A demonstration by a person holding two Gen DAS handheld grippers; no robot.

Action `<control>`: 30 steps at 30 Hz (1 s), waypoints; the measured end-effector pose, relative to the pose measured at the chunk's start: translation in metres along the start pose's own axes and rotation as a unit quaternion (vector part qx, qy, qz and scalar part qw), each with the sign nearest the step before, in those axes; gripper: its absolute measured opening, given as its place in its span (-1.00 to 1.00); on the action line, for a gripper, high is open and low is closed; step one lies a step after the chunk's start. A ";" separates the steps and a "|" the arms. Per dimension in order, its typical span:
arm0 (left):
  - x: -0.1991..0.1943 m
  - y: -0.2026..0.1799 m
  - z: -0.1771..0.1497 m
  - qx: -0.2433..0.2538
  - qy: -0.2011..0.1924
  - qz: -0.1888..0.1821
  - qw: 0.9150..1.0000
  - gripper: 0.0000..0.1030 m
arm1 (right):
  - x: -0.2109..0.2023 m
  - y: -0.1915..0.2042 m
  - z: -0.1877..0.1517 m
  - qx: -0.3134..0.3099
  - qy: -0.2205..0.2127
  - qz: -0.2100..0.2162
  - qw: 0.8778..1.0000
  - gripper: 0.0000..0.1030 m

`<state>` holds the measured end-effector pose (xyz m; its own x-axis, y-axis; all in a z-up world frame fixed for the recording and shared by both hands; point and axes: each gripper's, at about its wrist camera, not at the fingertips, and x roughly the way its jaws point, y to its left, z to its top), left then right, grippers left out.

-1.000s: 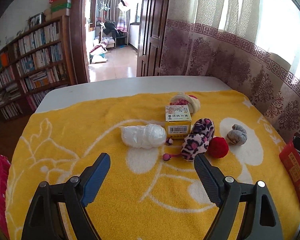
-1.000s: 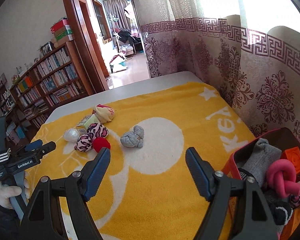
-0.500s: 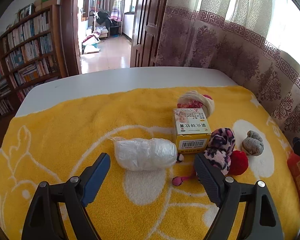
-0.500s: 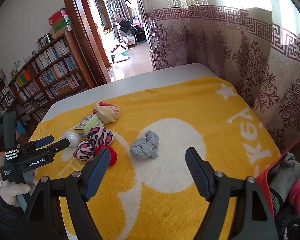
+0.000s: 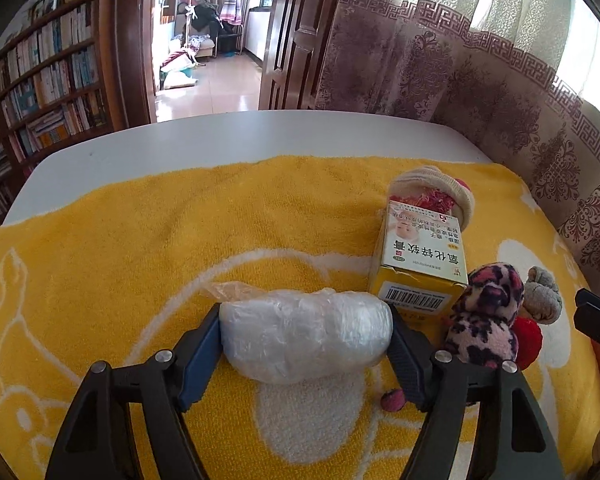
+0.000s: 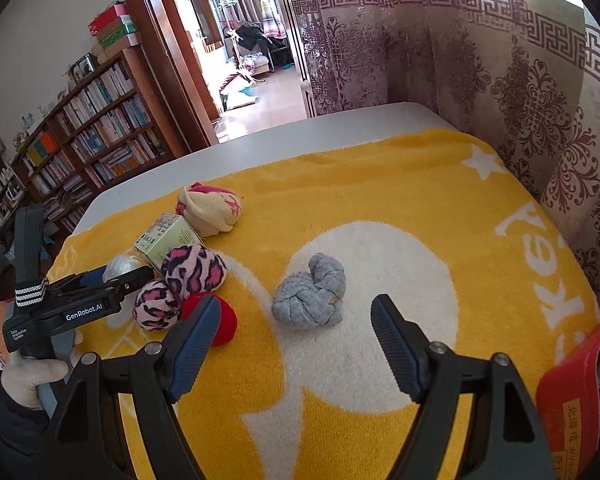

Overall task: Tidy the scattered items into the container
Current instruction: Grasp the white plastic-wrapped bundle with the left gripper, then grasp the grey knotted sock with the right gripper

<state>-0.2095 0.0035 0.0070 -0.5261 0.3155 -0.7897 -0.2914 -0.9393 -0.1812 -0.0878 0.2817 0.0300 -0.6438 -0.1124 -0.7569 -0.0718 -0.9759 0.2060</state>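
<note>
As your left gripper point(image 5: 306, 340) closes around the plastic-wrapped white bundle point(image 5: 306, 336) near the yellow towel's point(image 5: 140, 240) front edge, its pads touch both ends. Your right gripper point(image 6: 296, 334) hangs spread and empty before the grey rolled sock point(image 6: 310, 300), mid-towel. At the towel's right front corner sits the red container point(image 6: 568, 400).
</note>
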 end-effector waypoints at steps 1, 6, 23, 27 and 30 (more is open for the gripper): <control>0.000 0.000 0.000 -0.001 0.000 -0.002 1.000 0.46 | 0.002 -0.001 0.001 0.004 0.000 -0.003 1.000 0.56; -0.005 0.007 -0.003 -0.015 -0.009 -0.015 1.000 0.40 | 0.013 -0.011 0.006 0.022 -0.002 -0.011 1.000 0.56; -0.014 0.016 -0.006 -0.032 -0.015 -0.021 0.999 0.40 | 0.040 -0.003 -0.001 -0.017 0.020 -0.033 0.999 -0.06; -0.019 0.018 -0.005 -0.036 -0.022 -0.019 0.999 0.40 | 0.032 -0.003 -0.001 -0.014 0.009 -0.029 0.999 -0.07; -0.026 0.018 -0.003 -0.038 -0.033 -0.019 0.999 0.40 | 0.021 -0.004 0.000 -0.008 -0.003 -0.026 1.000 -0.07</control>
<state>-0.1983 -0.0223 0.0227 -0.5674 0.3572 -0.7420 -0.2519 -0.9331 -0.2567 -0.1004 0.2832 0.0133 -0.6440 -0.0608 -0.7626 -0.0928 -0.9833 0.1568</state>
